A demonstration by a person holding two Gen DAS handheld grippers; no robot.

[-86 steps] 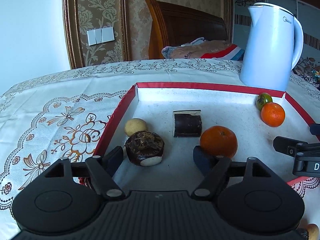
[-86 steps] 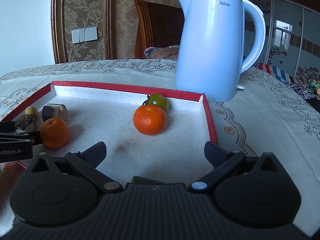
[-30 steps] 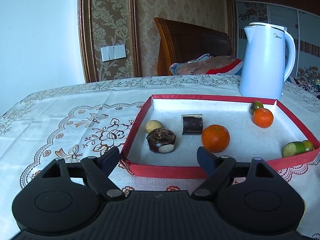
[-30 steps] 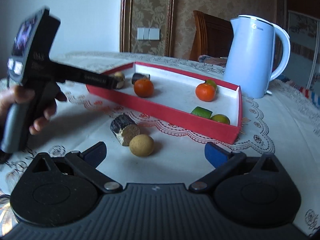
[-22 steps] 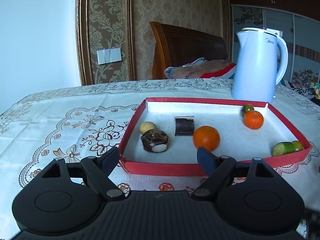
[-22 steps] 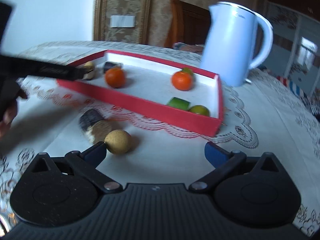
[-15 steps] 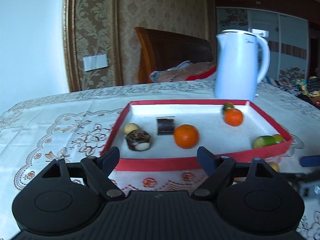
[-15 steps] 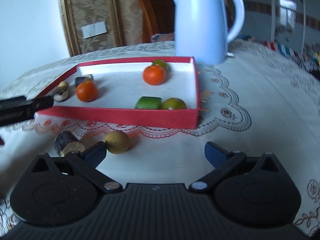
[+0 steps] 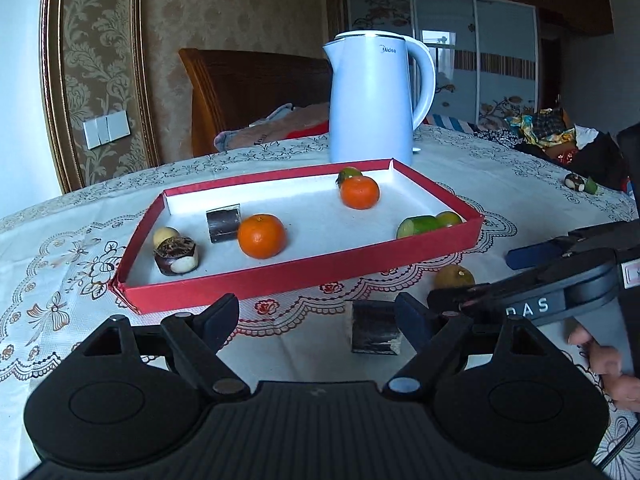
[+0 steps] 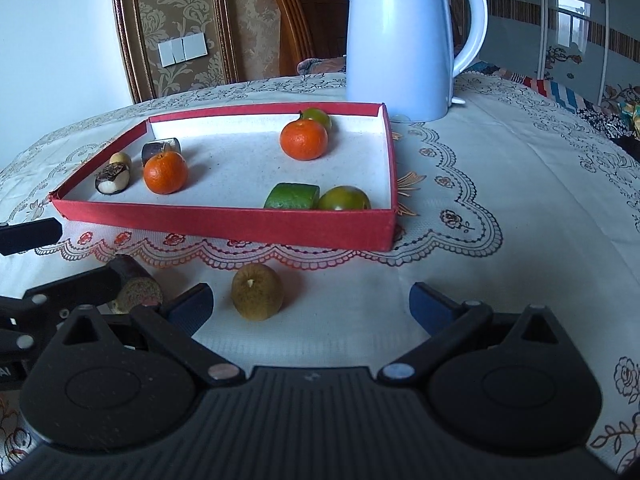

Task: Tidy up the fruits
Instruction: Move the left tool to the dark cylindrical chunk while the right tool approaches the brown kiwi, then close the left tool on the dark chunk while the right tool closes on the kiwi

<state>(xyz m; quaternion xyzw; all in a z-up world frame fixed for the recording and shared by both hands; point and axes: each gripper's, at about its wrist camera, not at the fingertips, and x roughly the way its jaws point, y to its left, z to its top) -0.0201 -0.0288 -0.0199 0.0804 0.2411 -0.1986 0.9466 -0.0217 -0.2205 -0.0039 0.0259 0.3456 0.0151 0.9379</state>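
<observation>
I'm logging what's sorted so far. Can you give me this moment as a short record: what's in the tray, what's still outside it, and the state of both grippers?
tray: red tray on the patterned tablecloth
in tray: two oranges, green cut piece, other small fruits
outside tray: round brownish fruit, dark cut piece
left hand-held gripper: open, empty, by the dark cut piece
right hand-held gripper: open, empty, brownish fruit between its fingers, untouched
behind tray: white kettle

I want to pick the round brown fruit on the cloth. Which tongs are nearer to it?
Right. The right tongs are open with the round brown fruit just ahead between their fingers; the left tongs point at the dark cut piece beside it.
</observation>
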